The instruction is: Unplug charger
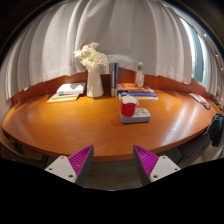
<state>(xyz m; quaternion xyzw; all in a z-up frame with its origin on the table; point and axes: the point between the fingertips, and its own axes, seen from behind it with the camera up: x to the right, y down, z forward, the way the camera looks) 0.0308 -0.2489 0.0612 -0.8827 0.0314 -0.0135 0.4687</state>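
The tongs (113,160) hang spread wide and hold nothing, their pink pads apart over the near edge of the worktop (90,125), so as I judge it the unplugging has not begun: no charger is gripped, and no charger or socket can be made out with certainty. The likeliest spot for it is at about 3 o'clock, where a small dark thing (206,101) lies on the worktop's far right rim, too small to name; the tongs are well apart from it.

Going left to right: at 10 o'clock lies an open book (67,91), its pale pages flat and matte. Next to it, toward 11 o'clock, stands a white vase (95,82), smooth and slim-waisted, with soft cream flowers (90,54). Near 12 o'clock stand upright books (114,78) and a clear bottle (139,76), with a flat blue book (136,93) before them. Just ahead of the tongs, a red cup (128,107) sits on a pale boxy stack (135,115). At 3 o'clock a dark rounded chair back (216,130) rises beside the worktop.

The worktop is a curved slab of polished orange-brown wood with a low raised lip behind; pleated pale curtains (60,45) hang beyond
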